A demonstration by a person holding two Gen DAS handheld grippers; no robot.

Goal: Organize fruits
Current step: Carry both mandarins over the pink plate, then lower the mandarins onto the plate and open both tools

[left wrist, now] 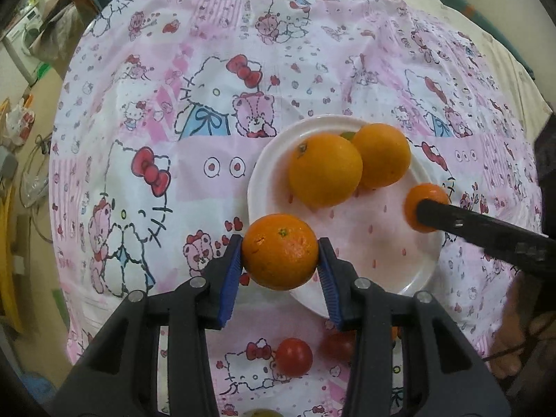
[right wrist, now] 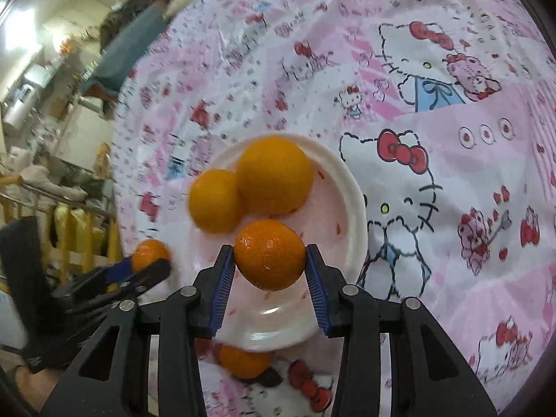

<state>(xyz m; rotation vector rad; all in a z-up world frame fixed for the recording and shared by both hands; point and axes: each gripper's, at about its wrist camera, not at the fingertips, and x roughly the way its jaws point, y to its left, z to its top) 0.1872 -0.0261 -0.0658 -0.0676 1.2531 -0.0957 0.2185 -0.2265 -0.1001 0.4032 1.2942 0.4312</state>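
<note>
While each gripper, left [left wrist: 280,256] and right [right wrist: 269,256], has its fingers narrowly clamped on one orange above the white plate [left wrist: 264,160], a careless release risks it rolling onto the bench.

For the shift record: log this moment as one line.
left gripper: shut on mandarin | right gripper: shut on second mandarin | plate: two oranges

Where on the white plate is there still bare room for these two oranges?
The plate is bare across its near half, between the two big oranges and the near rim. The far half is crowded. Both the left gripper and right gripper hold oranges.
</note>
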